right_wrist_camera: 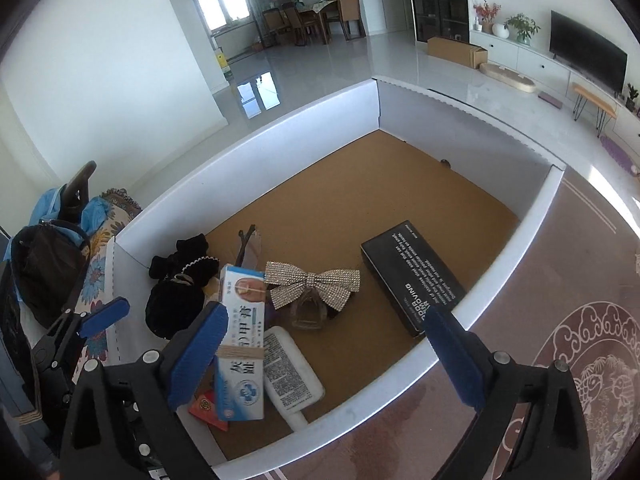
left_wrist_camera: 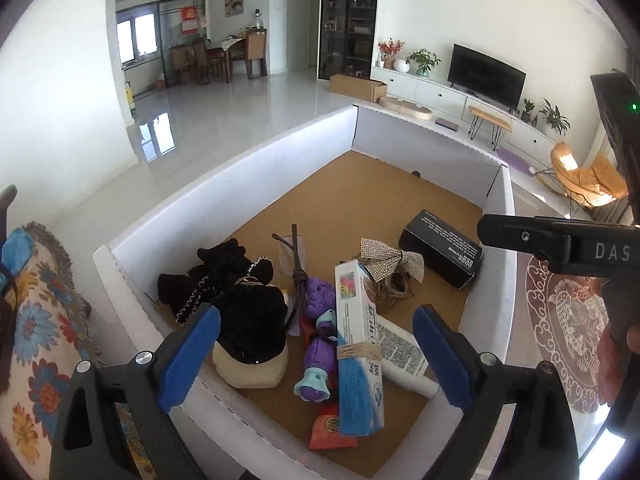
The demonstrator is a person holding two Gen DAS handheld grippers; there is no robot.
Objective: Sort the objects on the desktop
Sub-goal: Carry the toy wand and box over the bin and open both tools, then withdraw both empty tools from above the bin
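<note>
Together we held both claws over the white-walled tray (left_wrist_camera: 224,168), the left gripper (left_wrist_camera: 316,354) released with its 2 blue pads spread wide and nothing pressed between them, the right gripper (right_wrist_camera: 326,358) likewise released and empty. Between and just beyond the left pads lay the blue-and-white carton (left_wrist_camera: 358,344) and the purple toy (left_wrist_camera: 320,356). Ahead of the right claw sat the glittery bow (right_wrist_camera: 314,282), with the black box (right_wrist_camera: 412,276) beyond its right pad.
</note>
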